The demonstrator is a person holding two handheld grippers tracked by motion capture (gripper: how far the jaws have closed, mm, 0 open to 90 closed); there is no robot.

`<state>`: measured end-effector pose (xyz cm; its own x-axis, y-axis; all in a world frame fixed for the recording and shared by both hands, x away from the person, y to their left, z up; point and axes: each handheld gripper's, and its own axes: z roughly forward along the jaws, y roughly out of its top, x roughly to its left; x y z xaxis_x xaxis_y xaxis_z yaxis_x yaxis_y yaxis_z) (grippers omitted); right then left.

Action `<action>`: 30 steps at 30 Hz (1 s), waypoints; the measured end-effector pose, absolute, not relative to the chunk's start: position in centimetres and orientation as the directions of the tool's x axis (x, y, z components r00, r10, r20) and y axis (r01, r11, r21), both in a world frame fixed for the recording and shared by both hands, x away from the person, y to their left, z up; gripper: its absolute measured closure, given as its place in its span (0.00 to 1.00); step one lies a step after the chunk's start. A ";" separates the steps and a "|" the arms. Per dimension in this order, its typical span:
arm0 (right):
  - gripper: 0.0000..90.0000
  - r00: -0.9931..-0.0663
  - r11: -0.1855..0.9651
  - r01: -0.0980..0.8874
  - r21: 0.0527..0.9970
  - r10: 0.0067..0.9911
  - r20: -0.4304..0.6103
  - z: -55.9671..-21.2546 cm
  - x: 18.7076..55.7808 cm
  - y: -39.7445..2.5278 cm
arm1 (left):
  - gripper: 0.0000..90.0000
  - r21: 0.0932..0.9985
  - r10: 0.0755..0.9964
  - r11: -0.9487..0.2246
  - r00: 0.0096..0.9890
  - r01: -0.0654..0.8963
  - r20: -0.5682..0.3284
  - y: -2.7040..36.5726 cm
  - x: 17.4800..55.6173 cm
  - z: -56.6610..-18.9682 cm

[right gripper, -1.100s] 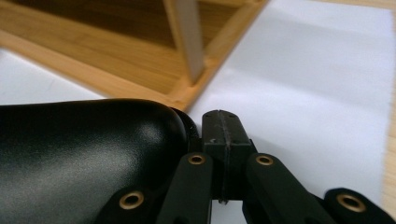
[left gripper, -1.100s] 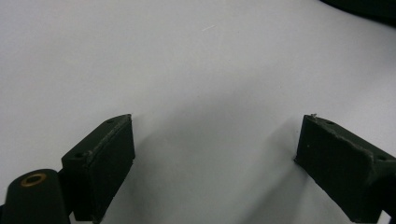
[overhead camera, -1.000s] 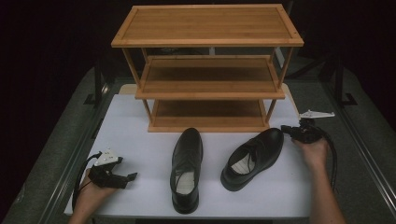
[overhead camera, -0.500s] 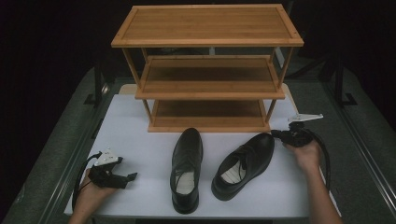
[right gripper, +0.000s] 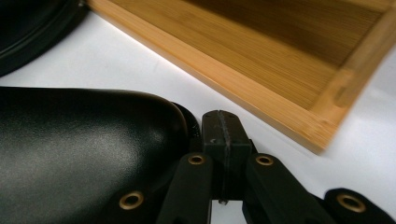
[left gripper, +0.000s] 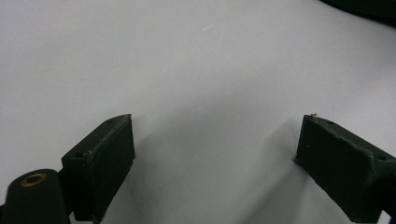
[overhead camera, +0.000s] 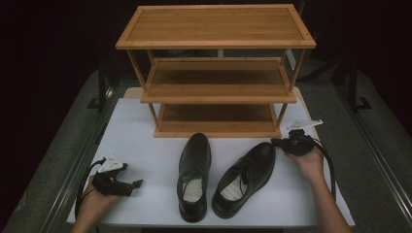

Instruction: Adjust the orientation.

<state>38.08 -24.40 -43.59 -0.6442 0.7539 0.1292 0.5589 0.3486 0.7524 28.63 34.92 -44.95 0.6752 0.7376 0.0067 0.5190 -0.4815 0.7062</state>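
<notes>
The right gripper [overhead camera: 278, 142], jaws pressed together on nothing, touches the toe of the right black dress shoe [overhead camera: 244, 177] at lower centre-right; that shoe has swung since a second ago, its heel now nearer the left black dress shoe [overhead camera: 194, 175], which suggests the pair is being aligned before shelving. The left gripper [overhead camera: 132, 184], lower left, holds its jaws wide over the bare white table [overhead camera: 145, 145]. Count: two shoes, two grippers, one three-tier bamboo shoe rack [overhead camera: 216, 73].
</notes>
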 end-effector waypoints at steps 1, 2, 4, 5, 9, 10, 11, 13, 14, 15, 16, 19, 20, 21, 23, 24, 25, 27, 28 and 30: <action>1.00 -0.655 0.360 0.553 0.752 0.745 0.125 -43.6 38.0 -23.9 | 0.12 0.706 0.738 -0.482 0.675 0.519 0.007 34.9 28.6 -44.9; 1.00 -0.662 0.365 0.550 0.751 0.739 0.125 -43.6 38.0 -23.6 | 0.12 0.706 0.738 -0.482 0.675 0.519 0.006 34.9 28.6 -44.9; 1.00 -0.669 0.372 0.546 0.751 0.733 0.123 -43.5 38.0 -23.3 | 0.12 0.706 0.737 -0.482 0.675 0.519 0.006 34.9 28.6 -44.9; 1.00 -0.674 0.384 0.539 0.749 0.730 0.111 -43.5 38.0 -22.8 | 0.12 0.706 0.738 -0.482 0.675 0.519 0.007 34.9 28.6 -44.9; 1.00 -0.647 0.359 0.535 0.765 0.756 0.098 -43.3 37.8 -23.3 | 0.12 0.706 0.738 -0.482 0.675 0.519 0.008 34.9 28.6 -44.9; 1.00 -0.647 0.359 0.535 0.765 0.756 0.098 -43.3 37.8 -23.3 | 0.12 0.706 0.738 -0.482 0.675 0.519 0.008 34.9 28.6 -44.9; 1.00 -0.626 0.334 0.532 0.778 0.774 0.096 -42.8 37.5 -24.0 | 0.12 0.706 0.738 -0.482 0.675 0.519 0.008 34.9 28.6 -44.9; 1.00 -0.611 0.310 0.530 0.790 0.785 0.102 -42.5 37.0 -24.8 | 0.12 0.705 0.738 -0.482 0.675 0.520 0.007 34.9 28.6 -44.9; 1.00 -0.606 0.300 0.535 0.790 0.788 0.111 -42.5 36.8 -25.0 | 0.12 0.705 0.738 -0.482 0.675 0.520 0.007 34.9 28.6 -44.9; 1.00 -0.601 0.299 0.538 0.788 0.792 0.110 -42.5 36.5 -25.2 | 0.12 0.705 0.738 -0.482 0.675 0.519 0.008 34.9 28.6 -44.9; 1.00 -0.601 0.299 0.538 0.788 0.792 0.110 -42.5 36.5 -25.2 | 0.12 0.705 0.738 -0.482 0.675 0.519 0.008 34.9 28.6 -44.9; 1.00 -0.581 0.292 0.526 0.799 0.809 0.086 -42.4 34.9 -25.9 | 0.12 0.705 0.738 -0.483 0.675 0.520 0.008 34.9 28.6 -44.9; 1.00 -0.581 0.292 0.526 0.799 0.809 0.086 -42.4 34.9 -25.9 | 0.12 0.705 0.738 -0.483 0.675 0.520 0.008 34.9 28.6 -44.9; 1.00 -0.567 0.261 0.522 0.812 0.818 0.102 -42.3 34.0 -26.2 | 0.12 0.705 0.738 -0.483 0.675 0.520 0.008 34.9 28.6 -44.9; 1.00 -0.561 0.250 0.525 0.814 0.820 0.110 -42.1 33.3 -26.4 | 0.12 0.705 0.738 -0.483 0.675 0.520 0.008 34.9 28.6 -44.9; 1.00 -0.562 0.248 0.523 0.815 0.819 0.111 -42.1 32.9 -26.4 | 0.12 0.705 0.738 -0.483 0.675 0.519 0.008 34.9 28.6 -44.9; 1.00 -0.564 0.246 0.532 0.810 0.817 0.122 -42.1 32.4 -26.4 | 0.12 0.705 0.738 -0.483 0.675 0.519 0.008 34.9 28.6 -44.9; 1.00 -0.577 0.256 0.535 0.805 0.807 0.127 -42.2 31.4 -26.2 | 0.12 0.705 0.738 -0.483 0.675 0.519 0.008 34.9 28.6 -44.9; 1.00 -0.577 0.256 0.535 0.805 0.807 0.127 -42.2 31.4 -26.2 | 0.12 0.705 0.738 -0.483 0.675 0.519 0.008 34.9 28.6 -44.9; 1.00 -0.591 0.263 0.537 0.801 0.796 0.134 -42.4 30.1 -25.9 | 0.12 0.705 0.738 -0.483 0.675 0.519 0.008 34.9 28.6 -44.9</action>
